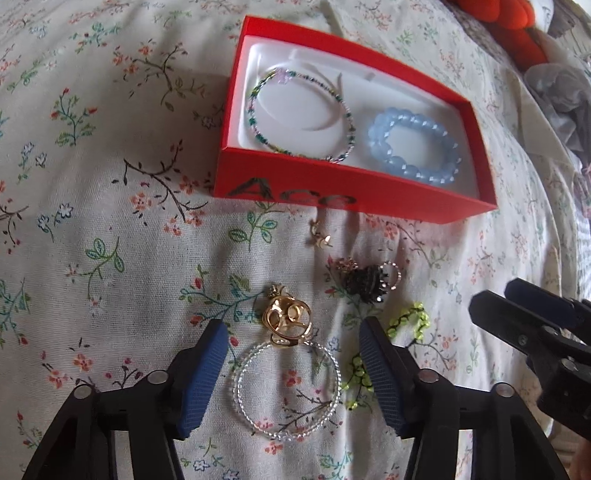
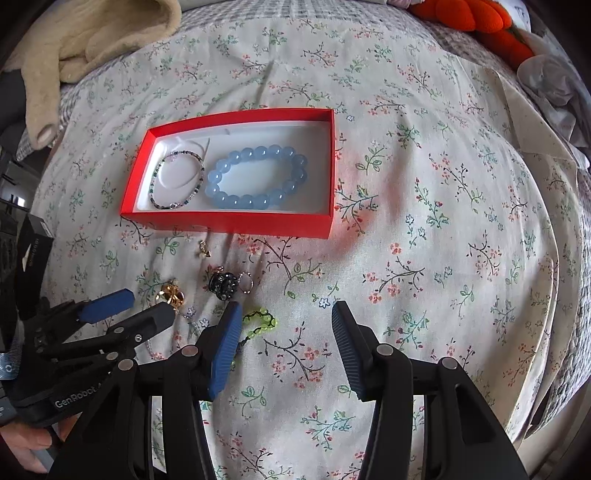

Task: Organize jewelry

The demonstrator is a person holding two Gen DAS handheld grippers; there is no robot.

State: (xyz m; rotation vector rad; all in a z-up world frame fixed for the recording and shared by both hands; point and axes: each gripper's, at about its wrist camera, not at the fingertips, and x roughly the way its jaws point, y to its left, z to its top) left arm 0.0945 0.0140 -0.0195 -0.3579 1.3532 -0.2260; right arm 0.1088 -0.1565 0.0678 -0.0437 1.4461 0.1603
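Observation:
A red box lies on the floral bedspread and holds a blue bead bracelet and a thin multicoloured bracelet. In front of it lie small gold earrings, a dark ornate ring, a gold ring, a clear bead bracelet and a green bead bracelet. My left gripper is open, with the clear bracelet and the gold ring between its fingers, untouched by the pads. My right gripper is open over bare cloth, just right of the green bracelet.
A beige fleece is heaped at the back left, an orange plush toy and grey cloth at the back right. A small silver ring touches the dark ring. A person's hand holds the left gripper's handle.

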